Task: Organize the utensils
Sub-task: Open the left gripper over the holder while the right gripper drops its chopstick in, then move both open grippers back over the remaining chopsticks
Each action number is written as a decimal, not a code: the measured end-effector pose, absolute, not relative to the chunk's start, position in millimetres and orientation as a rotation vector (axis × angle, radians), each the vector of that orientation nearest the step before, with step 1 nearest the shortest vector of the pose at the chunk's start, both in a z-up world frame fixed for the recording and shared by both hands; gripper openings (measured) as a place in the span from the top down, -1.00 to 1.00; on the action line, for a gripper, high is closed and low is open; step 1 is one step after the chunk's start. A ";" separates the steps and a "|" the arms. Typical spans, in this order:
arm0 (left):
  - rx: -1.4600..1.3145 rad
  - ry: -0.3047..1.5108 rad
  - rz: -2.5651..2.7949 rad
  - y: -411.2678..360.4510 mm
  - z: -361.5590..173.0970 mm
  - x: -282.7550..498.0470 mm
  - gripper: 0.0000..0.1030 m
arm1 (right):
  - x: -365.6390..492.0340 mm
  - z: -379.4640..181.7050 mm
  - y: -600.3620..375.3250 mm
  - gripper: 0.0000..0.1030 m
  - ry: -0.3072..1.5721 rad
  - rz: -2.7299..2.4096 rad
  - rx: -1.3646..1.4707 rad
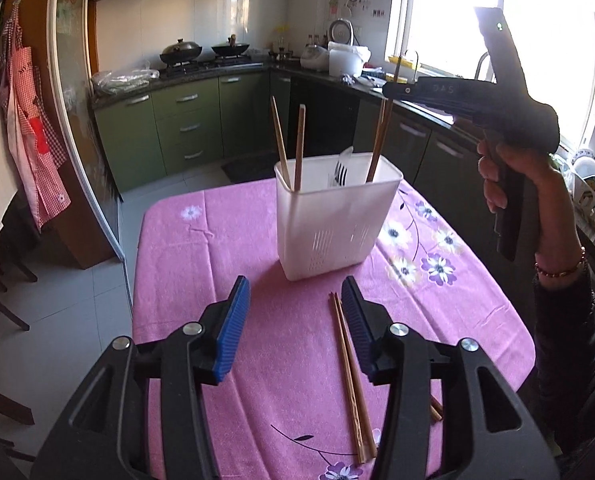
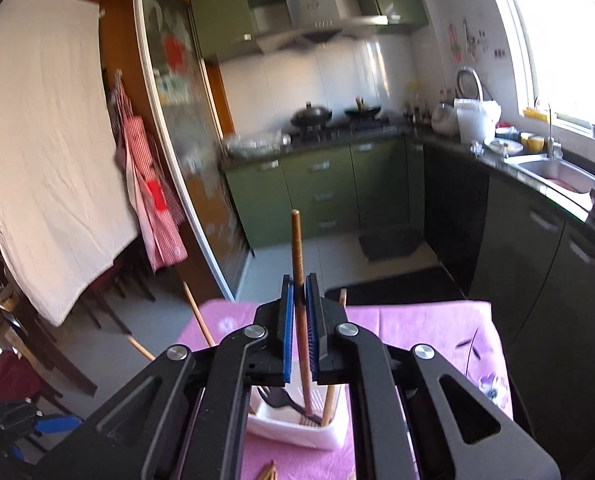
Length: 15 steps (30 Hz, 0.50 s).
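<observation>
While the left tongs (image 1: 293,320) gape, the right tongs (image 2: 300,320) clench a slim brown wooden chopstick (image 2: 296,244) upright.

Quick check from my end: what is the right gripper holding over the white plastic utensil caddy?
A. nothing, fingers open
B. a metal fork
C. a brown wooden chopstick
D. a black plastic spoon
C: the right gripper is shut on a brown wooden chopstick whose lower end reaches into the white plastic utensil caddy.

The left tool (image 1: 295,320) hovers with jaws spread wide, the right tool (image 2: 300,312) raised, jaws nearly closed.
</observation>
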<state>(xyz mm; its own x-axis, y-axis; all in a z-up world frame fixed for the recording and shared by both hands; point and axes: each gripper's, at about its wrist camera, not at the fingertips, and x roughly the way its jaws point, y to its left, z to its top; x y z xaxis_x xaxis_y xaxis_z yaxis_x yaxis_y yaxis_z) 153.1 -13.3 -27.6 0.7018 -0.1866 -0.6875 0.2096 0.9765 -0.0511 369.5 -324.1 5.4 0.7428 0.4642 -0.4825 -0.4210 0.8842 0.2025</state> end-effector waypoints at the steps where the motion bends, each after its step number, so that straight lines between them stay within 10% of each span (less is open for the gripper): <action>1: 0.037 0.772 -0.223 -15.8 -30.8 154.1 0.11 | 368.3 0.9 -325.0 0.85 0.556 0.485 0.077; 15: 0.069 0.985 -0.284 -59.0 -103.9 197.3 0.14 | 249.4 -24.9 -375.6 0.40 0.553 0.498 -0.007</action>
<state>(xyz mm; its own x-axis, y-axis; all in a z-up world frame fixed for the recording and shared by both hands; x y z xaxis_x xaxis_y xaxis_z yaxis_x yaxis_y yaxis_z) 197.3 -59.0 -103.9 0.5191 -0.2057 -0.8296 0.2682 0.9608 -0.0704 249.4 -375.6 -24.9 0.7354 0.4514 -0.5053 -0.4554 0.8815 0.1247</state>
